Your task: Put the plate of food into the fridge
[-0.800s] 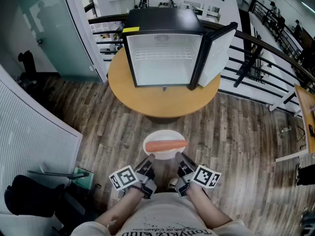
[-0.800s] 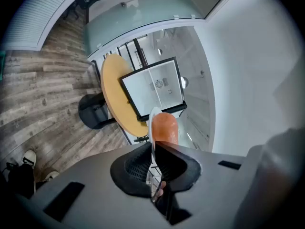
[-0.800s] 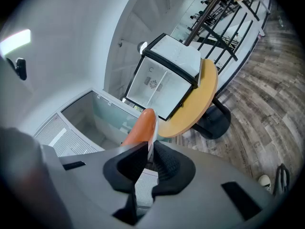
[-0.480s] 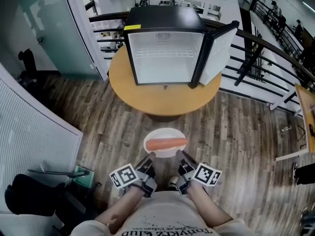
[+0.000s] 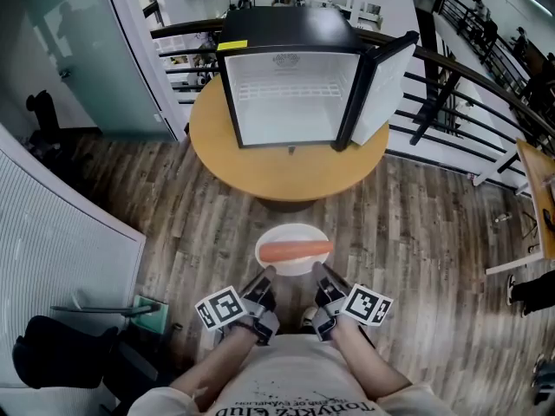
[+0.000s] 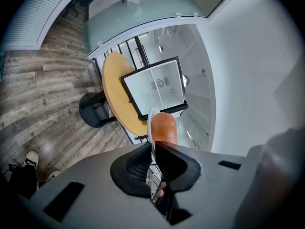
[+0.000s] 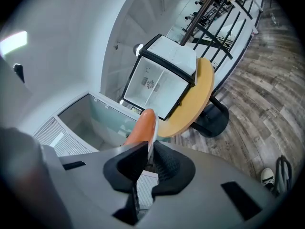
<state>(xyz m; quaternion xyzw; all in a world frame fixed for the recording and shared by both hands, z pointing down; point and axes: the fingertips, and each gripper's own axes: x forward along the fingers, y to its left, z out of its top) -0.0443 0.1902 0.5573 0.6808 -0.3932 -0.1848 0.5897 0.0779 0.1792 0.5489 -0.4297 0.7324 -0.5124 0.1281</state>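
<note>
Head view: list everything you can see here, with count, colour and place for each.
fridge: one, black shell, white inside, door open, standing on the table.
table: one, round, tan, ahead of the person.
plate: one, white, held over the floor between the grippers.
food: one long piece, orange, lying on the plate.
railing: one, dark, behind the table.
floor: grey-brown wood planks.
left gripper: shut on the plate's near rim, left side.
right gripper: shut on the near rim, right side.

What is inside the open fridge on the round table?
Inside the fridge only a white wire shelf shows, near the top; no food. Its inner ceiling is covered by the black top.
</note>
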